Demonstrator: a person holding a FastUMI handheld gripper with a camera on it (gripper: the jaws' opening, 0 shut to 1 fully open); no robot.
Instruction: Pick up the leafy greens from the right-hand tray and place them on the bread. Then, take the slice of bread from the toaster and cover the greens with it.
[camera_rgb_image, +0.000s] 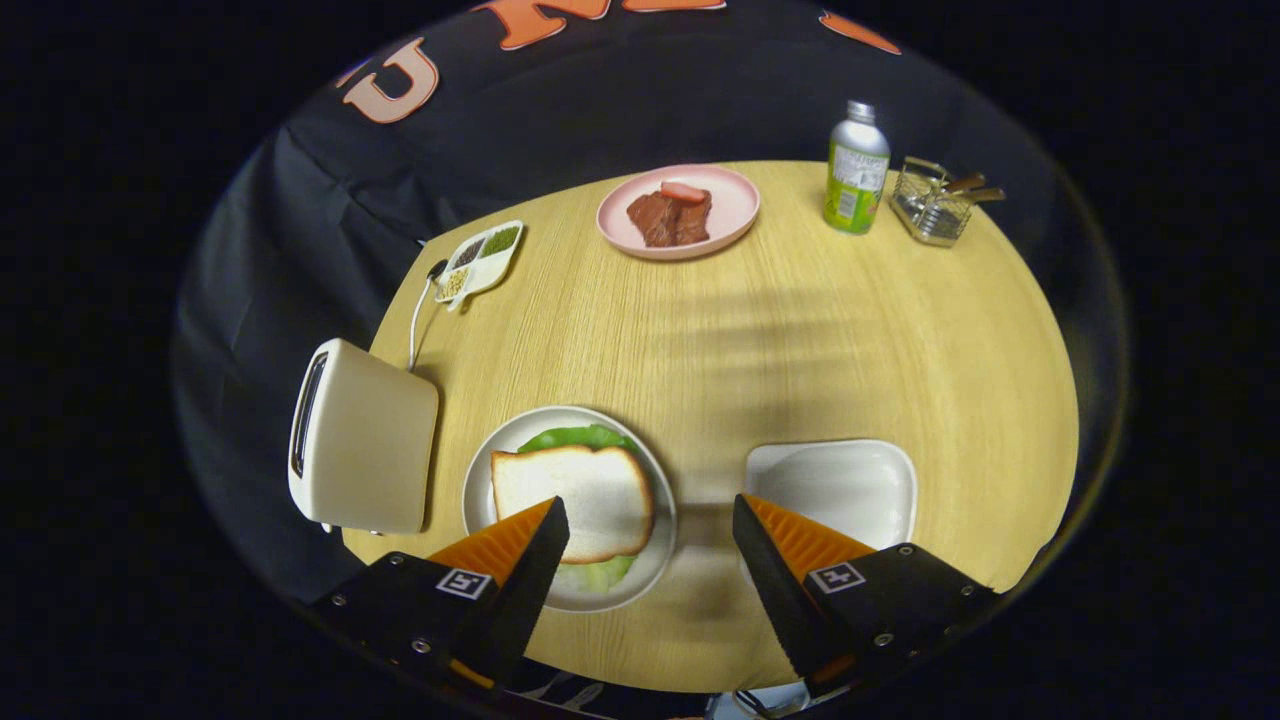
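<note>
White bread slice (580, 500) sits on top of the leafy greens (578, 437) on the round plate (478, 470), lower centre-left of the frame; green edges peek out above and below the slice, so both steps look done & the sandwich reads as closed; any bottom slice under the greens is hidden, can't confirm. Claw (650, 540) is spread wide w/ nothing between its fingers; one fingertip overlaps the plate's near side in the picture, the other overlaps the right-hand tray (850, 480), touching or not I can't tell. Tray at lower right is bare, greens gone from it. Toaster (362, 450) at left, just beside the plate; slot seen edge-on, looks empty but hard to say. Nothing obvious left to do, maybe just back the claw off. Other containers: pink plate (735, 215) upper centre w/ dark red meat (668, 215); small divided dish (482, 262) upper left w/ seeds or spices in its compartments; green bottle (856, 180) & wire basket (930, 212) upper right, basket contents unclear.
</note>
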